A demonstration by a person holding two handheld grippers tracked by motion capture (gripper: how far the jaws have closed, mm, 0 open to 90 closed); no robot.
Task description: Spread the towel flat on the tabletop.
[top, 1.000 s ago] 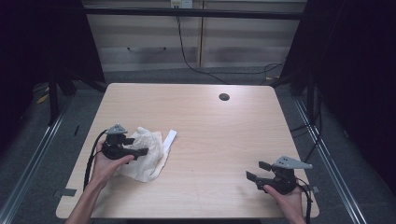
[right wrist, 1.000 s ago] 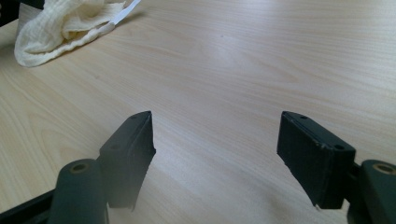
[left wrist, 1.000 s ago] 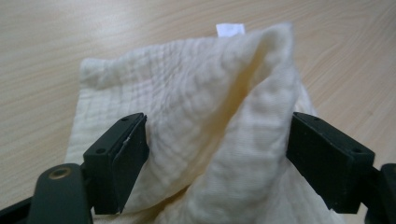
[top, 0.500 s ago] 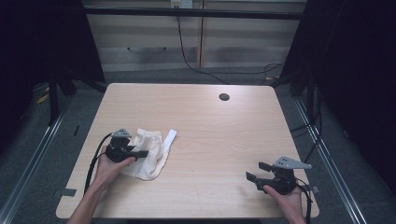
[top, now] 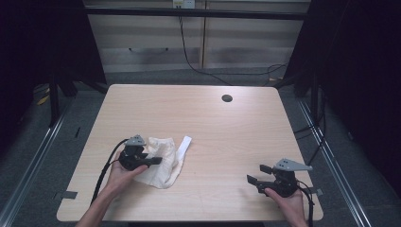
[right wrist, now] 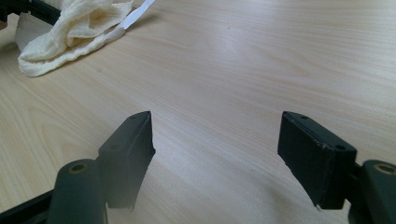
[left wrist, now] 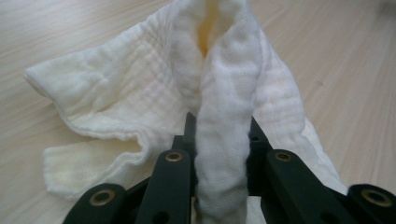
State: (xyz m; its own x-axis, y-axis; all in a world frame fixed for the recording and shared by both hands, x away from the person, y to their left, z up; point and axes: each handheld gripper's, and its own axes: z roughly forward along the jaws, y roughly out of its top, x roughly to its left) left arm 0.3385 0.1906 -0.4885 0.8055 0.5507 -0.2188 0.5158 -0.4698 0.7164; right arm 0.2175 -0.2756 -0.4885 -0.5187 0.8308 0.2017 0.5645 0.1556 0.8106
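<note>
A crumpled cream cloth lies on the left half of the wooden table. My left gripper rests on it, jaws pinched on a raised fold of the cloth. The rest of the cloth spreads out beyond the jaws. A white strap sticks out from the cloth toward the table's middle. My right gripper sits low near the front right corner, jaws wide apart with bare wood between them. In the right gripper view the cloth lies far off at the upper left.
A small dark round hole marks the far right part of the table. Metal rails and dark floor run along both sides, and cables hang behind the far edge. Bare wood spans between the two grippers.
The left gripper has slid rightward onto the cloth and now pinches a fold of it. The right gripper has stayed in place, still open.
</note>
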